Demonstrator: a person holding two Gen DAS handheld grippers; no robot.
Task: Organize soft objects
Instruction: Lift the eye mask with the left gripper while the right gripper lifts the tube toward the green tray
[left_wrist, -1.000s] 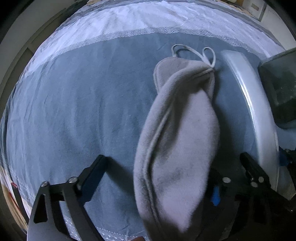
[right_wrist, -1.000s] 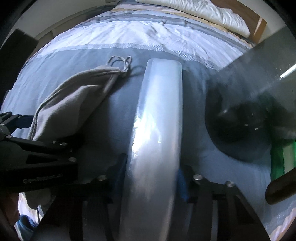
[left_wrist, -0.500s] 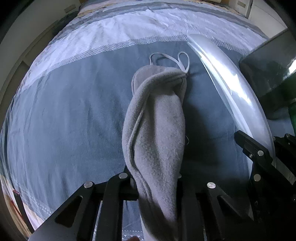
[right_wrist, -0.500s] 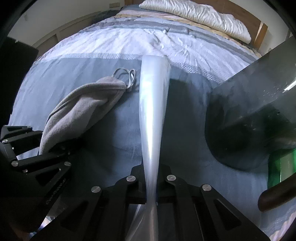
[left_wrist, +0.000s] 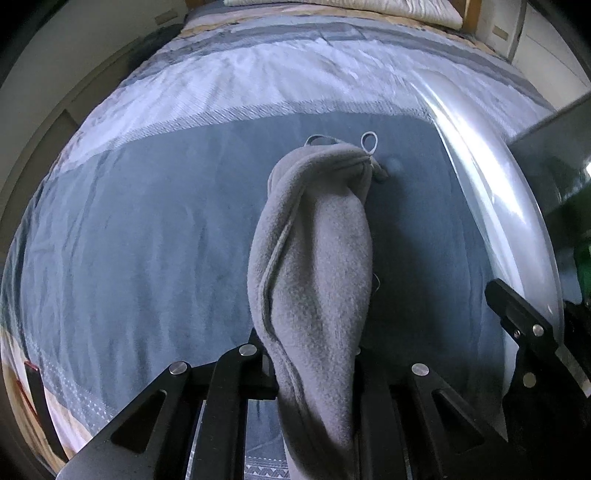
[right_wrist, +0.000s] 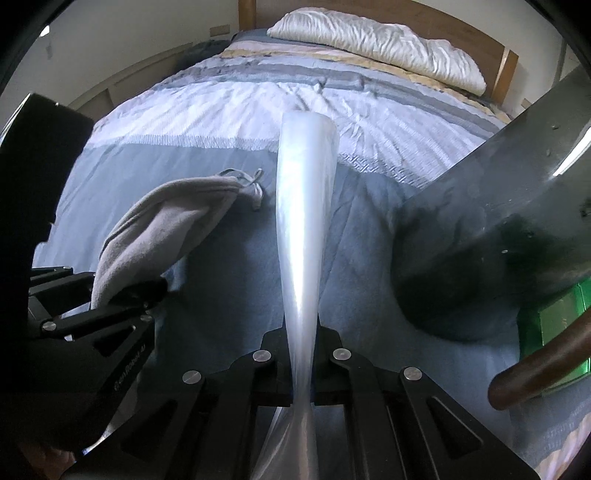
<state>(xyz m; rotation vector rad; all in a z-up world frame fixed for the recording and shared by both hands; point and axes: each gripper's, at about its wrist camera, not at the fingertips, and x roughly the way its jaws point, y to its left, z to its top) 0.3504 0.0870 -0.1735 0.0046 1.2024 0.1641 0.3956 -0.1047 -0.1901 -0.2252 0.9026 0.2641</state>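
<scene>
Left gripper (left_wrist: 312, 362): jaws closed narrow on the near end of a grey fleece pouch (left_wrist: 314, 258); black fingers press it from both sides.
Grey fleece pouch: hangs forward from the left gripper, its far end reaching down to the blue blanket (left_wrist: 147, 221); a thin drawstring loop (left_wrist: 369, 142) sticks out at that end. In the right wrist view the pouch (right_wrist: 166, 225) slopes from the left gripper (right_wrist: 129, 299) down toward the bed.
Right gripper (right_wrist: 303, 354): jaws pinched tight on a clear plastic bag (right_wrist: 304, 229), which stands up from the fingers as a narrow, shiny strip, widening toward its top.
Clear plastic bag, left wrist view (left_wrist: 498, 206): a curved glossy band to the right of the pouch, apart from it.
Bed: blue and white striped blanket, white pillow (right_wrist: 376, 48) against a wooden headboard (right_wrist: 502, 70).
Right side: a dark grey panel (right_wrist: 498, 203) and something green (right_wrist: 554, 325) beneath it; what they are I cannot tell.
</scene>
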